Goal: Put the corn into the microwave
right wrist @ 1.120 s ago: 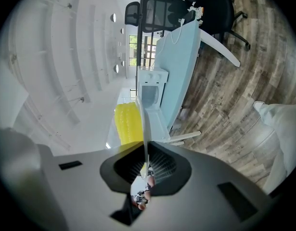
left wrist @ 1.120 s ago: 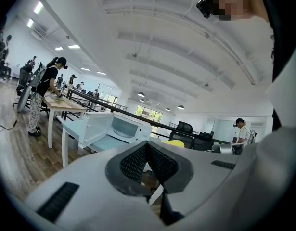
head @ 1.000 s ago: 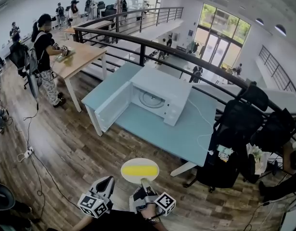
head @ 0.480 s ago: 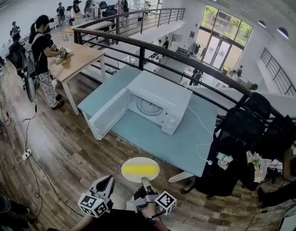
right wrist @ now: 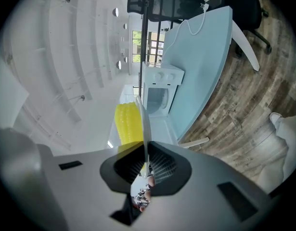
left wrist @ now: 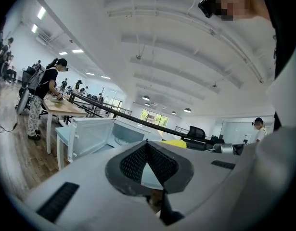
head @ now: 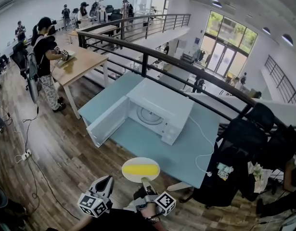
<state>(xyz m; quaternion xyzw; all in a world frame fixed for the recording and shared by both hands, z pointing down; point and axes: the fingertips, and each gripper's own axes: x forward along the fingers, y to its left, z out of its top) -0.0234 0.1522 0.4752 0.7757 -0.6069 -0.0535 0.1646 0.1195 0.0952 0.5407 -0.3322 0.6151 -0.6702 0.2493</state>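
Corn lies lengthwise on a white plate, and the right gripper carries that plate by its near rim. In the right gripper view the jaws pinch the thin rim edge-on, with the yellow cob just beyond them. The left gripper hangs beside it with its jaws pressed together on nothing, and it takes no part in the carry.

Beyond the plate is wooden floor, then the pale blue table with the microwave on it. Its door is swung wide open to the left and the glass turntable is bare.

Over the last second the plate and both grippers have kept their place in the head view, while the table and microwave have drifted nearer and lower. The person seems to be walking the corn toward the oven. The plate is still short of the table edge, so the approach is probably unfinished, though the open door leaves the cavity ready to take the plate
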